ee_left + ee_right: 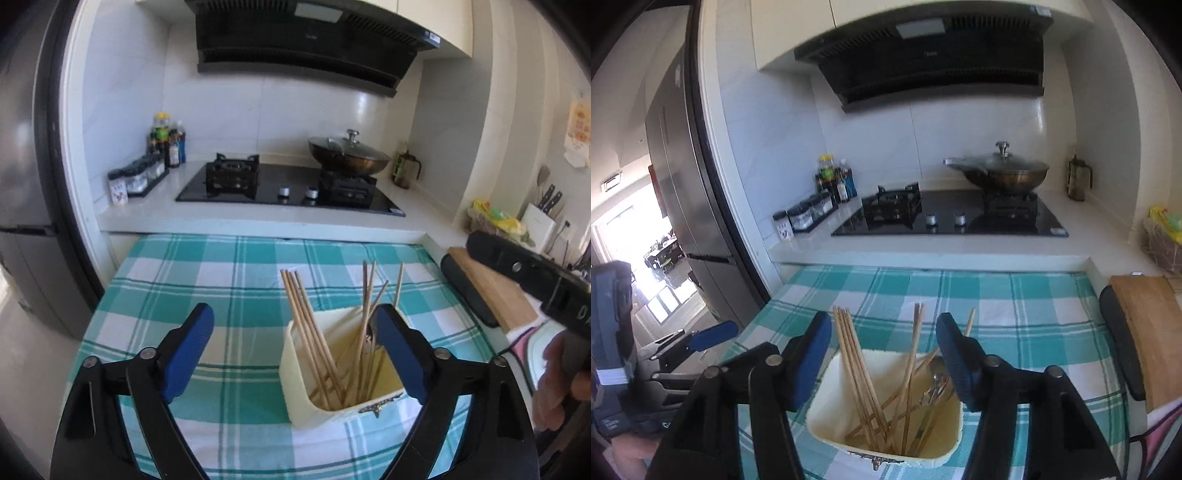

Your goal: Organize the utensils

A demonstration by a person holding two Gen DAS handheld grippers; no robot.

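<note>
Both grippers gape wide with nothing held, poised over a cream utensil holder on the checked cloth.

Left gripper hangs left of the holder, its right finger near the rim; right gripper straddles it. Wooden chopsticks lean inside, metal spoons to their right. Checked tablecloth beneath; cutting board at far right.
</note>
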